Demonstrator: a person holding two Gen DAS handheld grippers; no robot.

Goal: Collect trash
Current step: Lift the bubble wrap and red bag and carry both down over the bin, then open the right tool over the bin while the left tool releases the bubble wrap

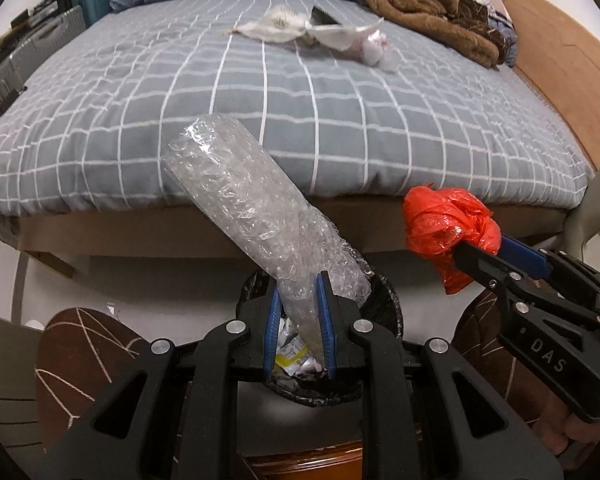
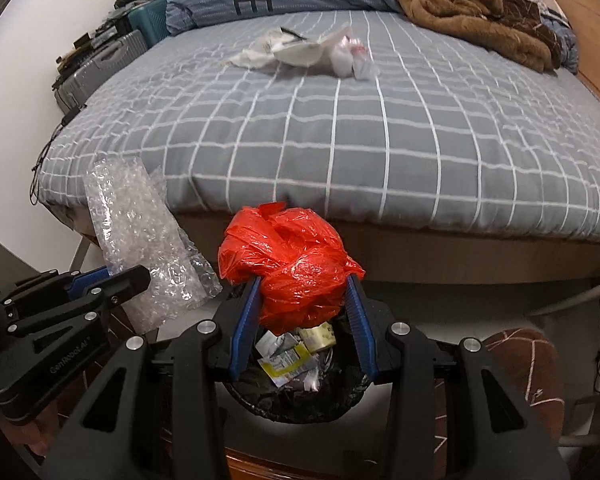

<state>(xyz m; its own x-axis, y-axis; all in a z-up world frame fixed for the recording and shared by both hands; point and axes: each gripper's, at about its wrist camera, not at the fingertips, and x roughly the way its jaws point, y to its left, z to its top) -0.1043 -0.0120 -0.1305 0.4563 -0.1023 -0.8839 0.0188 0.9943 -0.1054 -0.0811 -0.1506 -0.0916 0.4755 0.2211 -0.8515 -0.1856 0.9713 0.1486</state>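
Observation:
My left gripper [image 1: 298, 284] is shut on a roll of clear bubble wrap [image 1: 240, 208] and holds it over a black-lined trash bin [image 1: 392, 304] on the floor. My right gripper [image 2: 302, 280] is shut on a crumpled red plastic bag [image 2: 288, 256] above the same bin [image 2: 292, 400], which holds wrappers and paper. The red bag [image 1: 448, 228] and right gripper [image 1: 476, 252] show at the right of the left wrist view; the bubble wrap [image 2: 140, 232] and left gripper [image 2: 128, 276] show at the left of the right wrist view. White paper and plastic trash [image 1: 320, 32] [image 2: 308, 50] lies on the bed.
The bed with a grey checked cover [image 1: 260, 100] [image 2: 380, 140] fills the view ahead. A brown blanket [image 1: 428, 4] [image 2: 472, 4] and blue pillows lie at its far end. Suitcases [image 1: 24, 52] [image 2: 100, 64] stand at the left. Brown patterned slippers [image 1: 80, 356] [image 2: 528, 372] flank the bin.

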